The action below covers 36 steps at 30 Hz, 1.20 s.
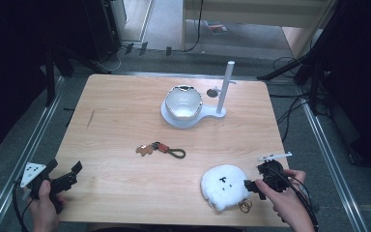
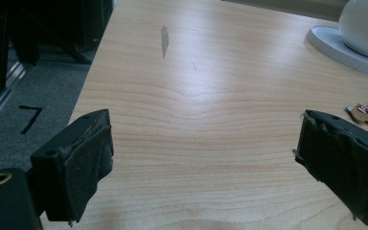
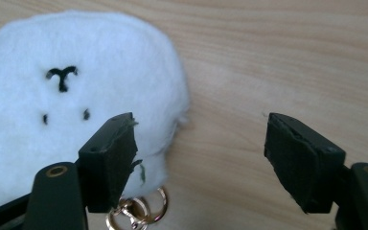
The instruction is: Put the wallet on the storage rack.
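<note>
Right gripper jaws stand apart beside white plush.

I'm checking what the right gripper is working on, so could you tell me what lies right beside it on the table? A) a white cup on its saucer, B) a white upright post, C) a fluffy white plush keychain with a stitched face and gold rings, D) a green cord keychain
C: the right gripper sits at the edge of the fluffy white plush keychain, whose gold rings lie by the gripper's open jaws.

wooden table, white plush, keychain, bowl stand
</note>
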Each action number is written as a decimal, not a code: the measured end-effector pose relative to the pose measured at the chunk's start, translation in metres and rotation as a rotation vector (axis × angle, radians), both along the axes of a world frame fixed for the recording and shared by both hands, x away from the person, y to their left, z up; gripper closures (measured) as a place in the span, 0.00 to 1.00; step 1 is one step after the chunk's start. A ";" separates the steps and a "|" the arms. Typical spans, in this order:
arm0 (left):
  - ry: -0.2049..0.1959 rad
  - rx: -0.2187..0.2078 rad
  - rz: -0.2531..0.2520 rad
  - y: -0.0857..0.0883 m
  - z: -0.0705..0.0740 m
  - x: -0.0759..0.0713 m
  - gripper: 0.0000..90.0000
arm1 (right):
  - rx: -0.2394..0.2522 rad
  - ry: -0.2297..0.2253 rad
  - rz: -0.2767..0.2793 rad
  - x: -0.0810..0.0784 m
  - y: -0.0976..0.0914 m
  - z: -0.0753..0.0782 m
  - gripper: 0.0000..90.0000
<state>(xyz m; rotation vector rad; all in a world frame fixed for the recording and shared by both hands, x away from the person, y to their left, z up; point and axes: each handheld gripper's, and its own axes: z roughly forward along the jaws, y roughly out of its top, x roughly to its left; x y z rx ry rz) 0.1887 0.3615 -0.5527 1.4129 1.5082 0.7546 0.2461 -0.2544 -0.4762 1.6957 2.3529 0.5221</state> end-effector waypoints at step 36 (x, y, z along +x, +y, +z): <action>0.003 0.001 -0.004 0.000 0.000 0.000 0.07 | -0.017 0.373 0.165 0.014 0.038 -0.026 0.23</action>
